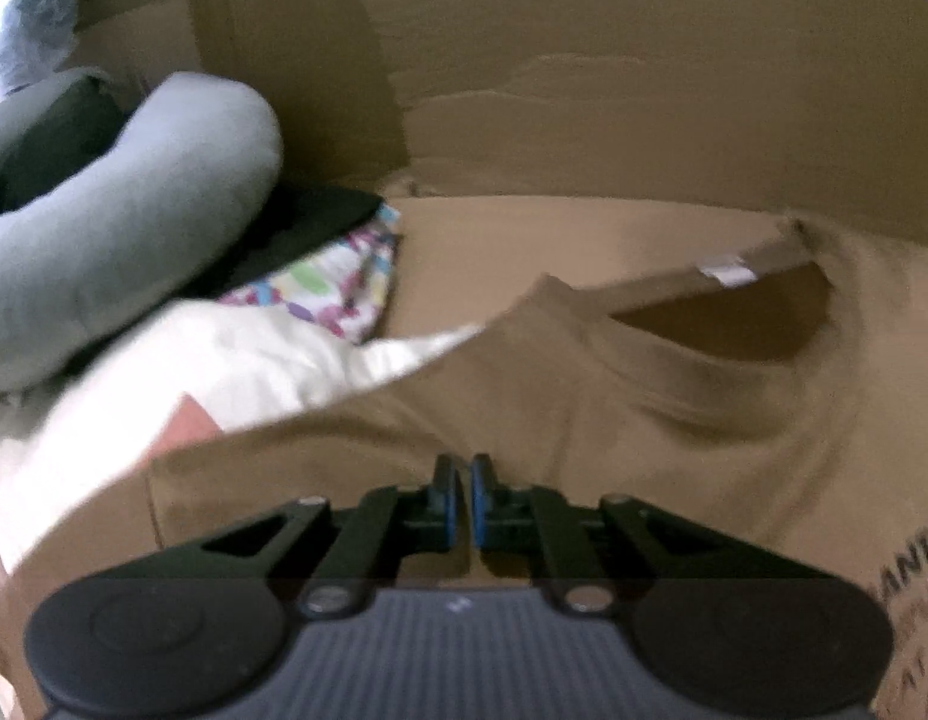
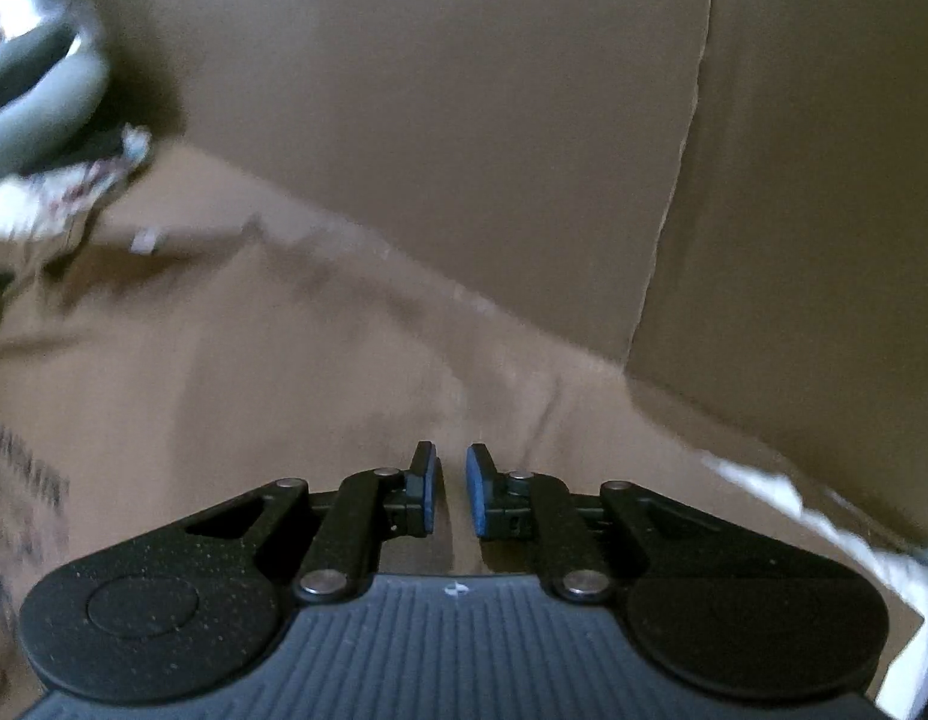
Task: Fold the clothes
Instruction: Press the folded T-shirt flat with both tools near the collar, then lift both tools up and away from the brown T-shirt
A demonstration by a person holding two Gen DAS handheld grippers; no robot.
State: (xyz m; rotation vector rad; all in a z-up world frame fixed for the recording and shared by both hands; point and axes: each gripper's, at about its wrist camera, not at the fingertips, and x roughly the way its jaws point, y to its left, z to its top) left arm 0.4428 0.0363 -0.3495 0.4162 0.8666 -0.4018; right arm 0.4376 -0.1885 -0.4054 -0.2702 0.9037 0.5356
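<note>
Left gripper [image 1: 462, 471]: jaws drawn nearly together, only a sliver of gap; whether a pinch of cloth sits between the blue pads is too blurred to tell. It points steeply down at the tan shirt [image 1: 583, 408], just past the tips.

Right gripper [image 2: 450, 468]: jaws narrowly apart, nothing visibly between them, tips just over the same shirt [image 2: 224, 408]. One gripper to each side of the garment reads as a two-point hold being set up or let go; I judge the fold barely begun.

Shirt lies spread on cardboard [image 1: 583, 252], neck opening and label [image 1: 727, 270] on the far side, dark print at one edge. The flat lay suits folding.

Further left: white cloth [image 1: 194, 360], patterned cloth [image 1: 338, 288], then a grey garment [image 1: 134, 228] heaped up, probably waiting their turn.

Behind all, upright cardboard walls [image 2: 464, 150] closing the work area.
</note>
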